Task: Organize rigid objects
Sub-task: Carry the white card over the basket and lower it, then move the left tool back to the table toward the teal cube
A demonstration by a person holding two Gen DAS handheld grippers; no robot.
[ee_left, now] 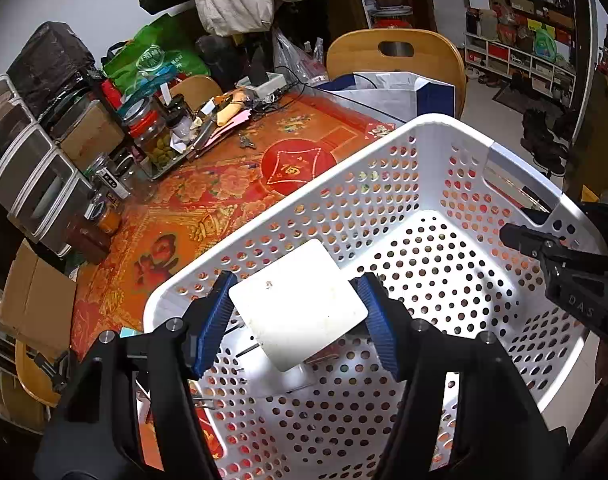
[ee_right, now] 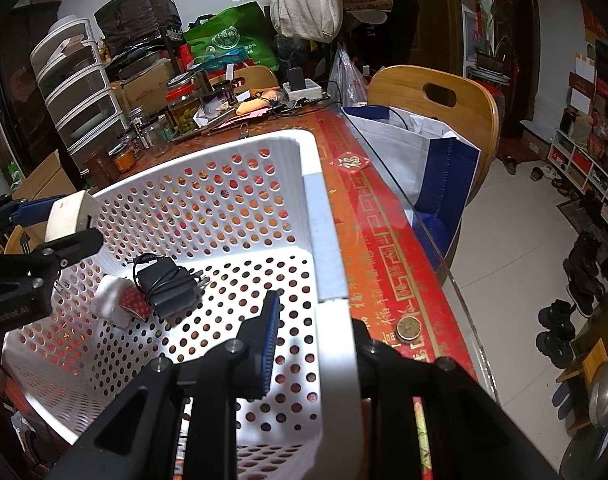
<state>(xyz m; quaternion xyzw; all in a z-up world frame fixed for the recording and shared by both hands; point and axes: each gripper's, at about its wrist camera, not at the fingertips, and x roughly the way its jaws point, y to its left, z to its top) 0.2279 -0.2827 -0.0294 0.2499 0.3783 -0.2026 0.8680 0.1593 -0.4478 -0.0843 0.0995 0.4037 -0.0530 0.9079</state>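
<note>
White block over the basket

Our left gripper clenches the white block; we lower before releasing (right gripper clamps basket rim).

Both wrist views over basket

Adapter in basket, basket on table.

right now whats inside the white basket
A black power adapter with its cord, beside a white block under a red patterned item. The left gripper covers what lies beneath its white box.
</note>
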